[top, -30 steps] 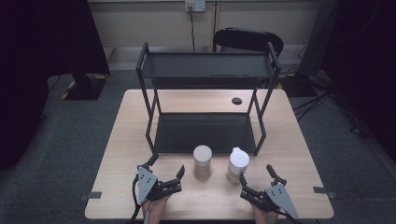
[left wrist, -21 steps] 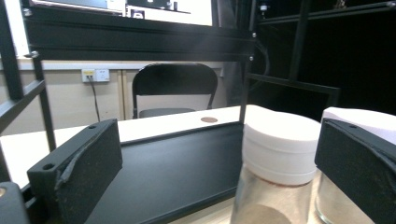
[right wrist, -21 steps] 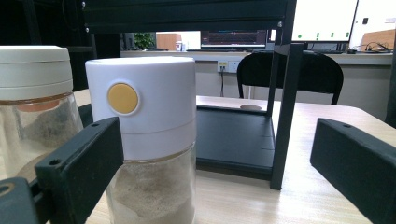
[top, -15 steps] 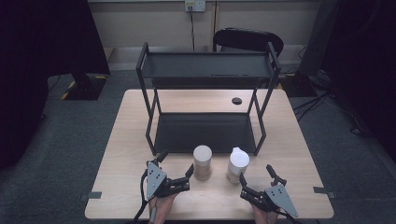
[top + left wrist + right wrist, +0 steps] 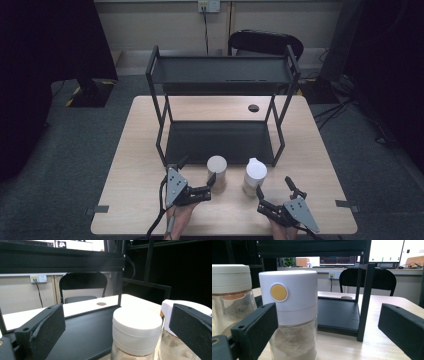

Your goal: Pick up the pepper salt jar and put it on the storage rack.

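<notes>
Both jars stand on the table [image 5: 140, 150] just in front of the black two-tier rack [image 5: 220, 100], neither on a shelf nor gripped; both rack tiers look bare. Judged: early, approach stage, grasp and any placement left.

Left gripper [image 5: 196, 174]: jaws spread wide, bracketing the flat-lidded spice jar [image 5: 216, 172], which sits between them in the left gripper view [image 5: 136, 332]; no contact visible. Right gripper [image 5: 274, 189]: jaws apart, low near the table's front edge, just short of the white-capped shaker jar [image 5: 254, 176], whose yellow button [image 5: 278, 292] faces it.

Versus a second ago: left gripper has advanced toward its jar; right gripper and jars unchanged.
</notes>
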A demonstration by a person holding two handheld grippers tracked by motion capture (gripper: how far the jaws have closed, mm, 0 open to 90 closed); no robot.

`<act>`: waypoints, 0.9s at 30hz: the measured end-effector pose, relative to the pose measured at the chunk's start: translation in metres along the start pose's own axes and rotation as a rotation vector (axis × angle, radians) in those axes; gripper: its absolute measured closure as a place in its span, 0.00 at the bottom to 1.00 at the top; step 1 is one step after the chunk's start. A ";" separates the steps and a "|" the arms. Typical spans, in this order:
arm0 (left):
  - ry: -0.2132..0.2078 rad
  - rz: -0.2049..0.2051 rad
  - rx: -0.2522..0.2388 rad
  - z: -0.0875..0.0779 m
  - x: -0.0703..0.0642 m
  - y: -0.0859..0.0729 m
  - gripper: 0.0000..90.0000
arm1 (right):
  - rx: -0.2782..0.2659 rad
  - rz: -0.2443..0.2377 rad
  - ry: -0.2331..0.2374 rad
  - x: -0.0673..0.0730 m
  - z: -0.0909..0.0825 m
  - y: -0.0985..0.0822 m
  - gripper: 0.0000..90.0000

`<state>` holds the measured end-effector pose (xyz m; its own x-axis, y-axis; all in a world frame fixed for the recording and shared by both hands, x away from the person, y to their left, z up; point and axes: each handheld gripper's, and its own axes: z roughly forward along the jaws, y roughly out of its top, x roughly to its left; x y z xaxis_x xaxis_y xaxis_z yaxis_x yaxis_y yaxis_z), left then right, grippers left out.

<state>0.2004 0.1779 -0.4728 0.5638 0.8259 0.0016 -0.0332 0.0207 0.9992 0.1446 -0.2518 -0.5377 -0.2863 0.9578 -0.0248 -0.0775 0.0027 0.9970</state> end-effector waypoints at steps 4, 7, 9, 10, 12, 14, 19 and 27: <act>-0.002 0.004 -0.002 0.004 -0.003 0.000 0.00 | -0.001 -0.003 0.004 0.000 0.000 0.000 0.02; -0.006 0.010 0.005 0.009 -0.004 0.000 0.00 | -0.001 -0.003 0.005 -0.001 0.000 0.000 0.02; -0.011 0.016 0.001 0.011 -0.005 -0.002 0.01 | -0.002 -0.002 0.004 0.000 0.000 0.000 0.02; -0.016 0.011 0.003 0.012 -0.006 -0.003 0.02 | -0.001 -0.002 0.004 0.000 0.000 0.000 0.02; -0.026 0.004 0.016 0.015 -0.006 -0.003 0.03 | -0.001 -0.002 0.004 0.000 0.000 0.000 0.02; -0.031 0.005 0.033 0.018 -0.007 -0.003 0.03 | -0.001 -0.002 0.005 -0.001 0.000 0.000 0.02; -0.042 0.004 0.043 0.022 -0.012 -0.008 0.07 | -0.001 -0.003 0.006 -0.001 0.000 0.000 0.02; -0.034 0.006 0.087 0.028 -0.015 -0.012 0.21 | -0.002 -0.004 0.006 0.000 0.000 0.000 0.02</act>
<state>0.2150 0.1494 -0.4841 0.5913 0.8064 0.0078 0.0341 -0.0347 0.9988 0.1444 -0.2523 -0.5380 -0.2913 0.9562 -0.0288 -0.0801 0.0057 0.9968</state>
